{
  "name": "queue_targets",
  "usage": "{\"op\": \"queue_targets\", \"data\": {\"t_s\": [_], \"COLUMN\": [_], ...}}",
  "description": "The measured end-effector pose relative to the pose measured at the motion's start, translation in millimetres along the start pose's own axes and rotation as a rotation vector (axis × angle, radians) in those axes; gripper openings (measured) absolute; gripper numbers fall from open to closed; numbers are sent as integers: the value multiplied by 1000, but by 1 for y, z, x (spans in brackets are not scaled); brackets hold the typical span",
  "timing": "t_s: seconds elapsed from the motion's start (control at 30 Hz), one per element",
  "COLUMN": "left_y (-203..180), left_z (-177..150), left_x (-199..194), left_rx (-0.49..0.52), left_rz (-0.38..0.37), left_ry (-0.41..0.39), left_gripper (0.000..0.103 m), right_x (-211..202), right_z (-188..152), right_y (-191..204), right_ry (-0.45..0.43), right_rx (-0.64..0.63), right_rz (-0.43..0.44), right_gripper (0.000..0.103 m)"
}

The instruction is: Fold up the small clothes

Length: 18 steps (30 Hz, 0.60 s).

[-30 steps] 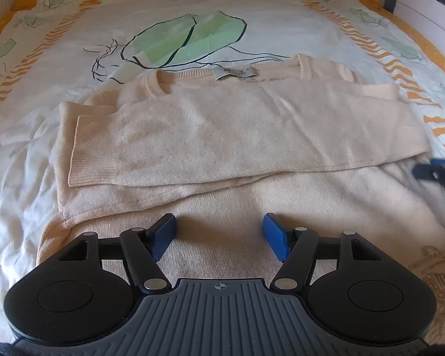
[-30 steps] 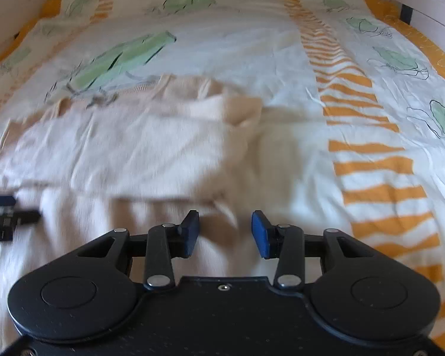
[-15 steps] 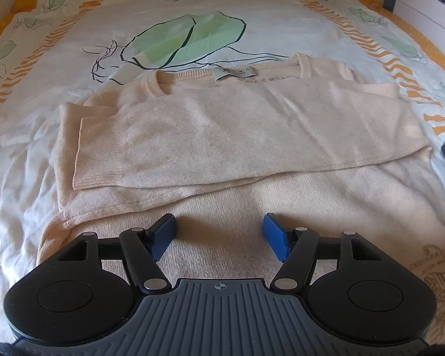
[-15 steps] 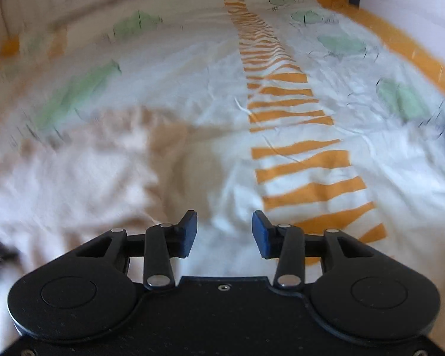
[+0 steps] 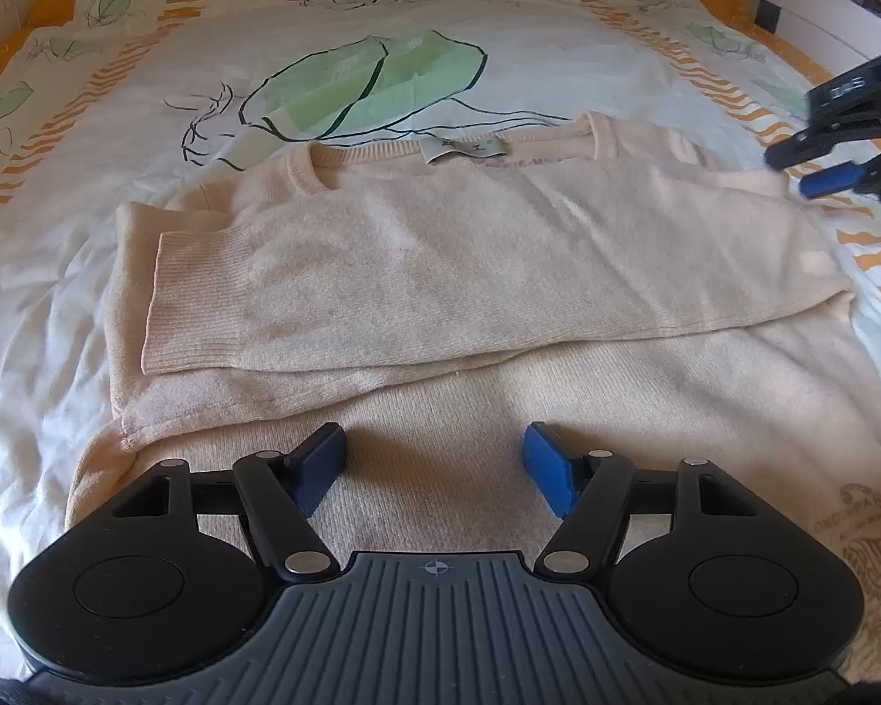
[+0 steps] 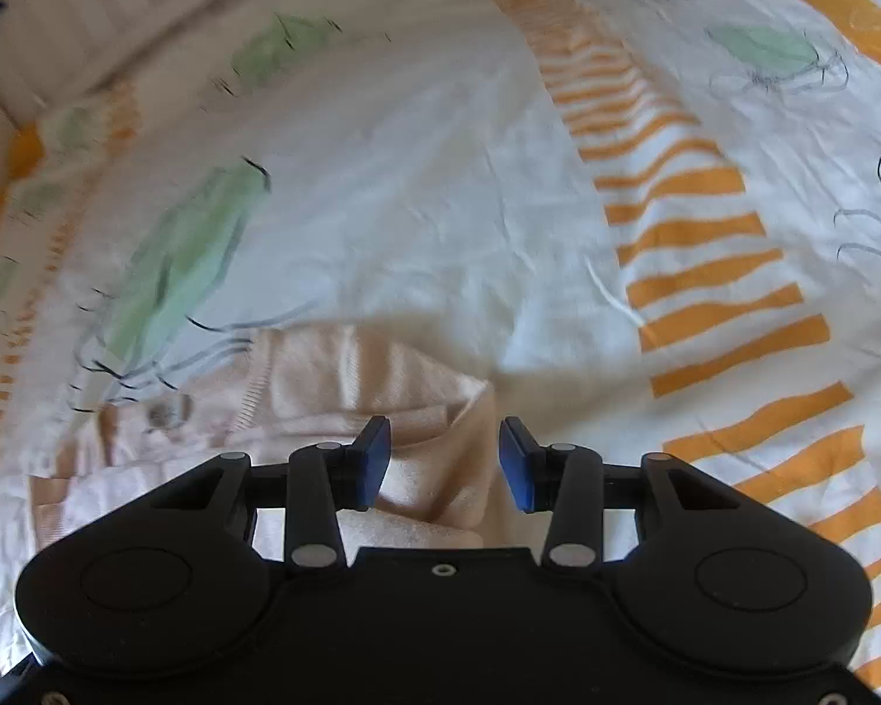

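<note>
Now | sleeves folded across sweater (image 5: 470, 270) on bed (image 5: 382, 17) | left gripper (image 5: 434, 461) fingers apart, empty | right gripper (image 6: 445, 458) fingers apart over shoulder, just narrowed, nothing between | next: likely grip shoulder edge, fold body.

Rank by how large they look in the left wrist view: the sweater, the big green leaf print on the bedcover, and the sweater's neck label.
1. sweater, by far the largest, though it lies nearest the camera.
2. green leaf print, farther back, so perhaps understated.
3. neck label, clearly smallest.

Sweater (image 5: 470, 270) hem cut off (bedsheet (image 6: 417, 188) blurred).
</note>
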<state>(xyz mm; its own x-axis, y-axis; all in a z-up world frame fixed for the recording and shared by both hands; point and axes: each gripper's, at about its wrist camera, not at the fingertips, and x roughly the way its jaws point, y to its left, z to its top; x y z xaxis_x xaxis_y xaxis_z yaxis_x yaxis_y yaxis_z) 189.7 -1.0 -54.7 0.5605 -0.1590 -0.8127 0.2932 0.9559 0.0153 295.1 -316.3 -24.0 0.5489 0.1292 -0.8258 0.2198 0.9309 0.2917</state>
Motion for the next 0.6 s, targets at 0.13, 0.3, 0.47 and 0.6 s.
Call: {"op": "queue_targets", "data": {"t_s": [0.13, 0.3, 0.47, 0.6], "left_y": [0, 1, 1, 2], "left_z": [-1, -1, -1, -1], "left_x": [0, -1, 0, 0], "left_rx": [-4, -11, -13, -14], "left_rz": [-4, -13, -14, -14], "left_ry": [-8, -11, -11, -11], "left_gripper": [67, 67, 67, 67], "right_x": [14, 22, 36, 29], "right_z": [5, 26, 34, 37], "right_y": [3, -2, -2, -11], "right_ry": [57, 19, -9, -32], "right_rx": [-29, -35, -78, -72], "right_rz": [-35, -70, -133, -96], "right_gripper": [10, 10, 4, 14]}}
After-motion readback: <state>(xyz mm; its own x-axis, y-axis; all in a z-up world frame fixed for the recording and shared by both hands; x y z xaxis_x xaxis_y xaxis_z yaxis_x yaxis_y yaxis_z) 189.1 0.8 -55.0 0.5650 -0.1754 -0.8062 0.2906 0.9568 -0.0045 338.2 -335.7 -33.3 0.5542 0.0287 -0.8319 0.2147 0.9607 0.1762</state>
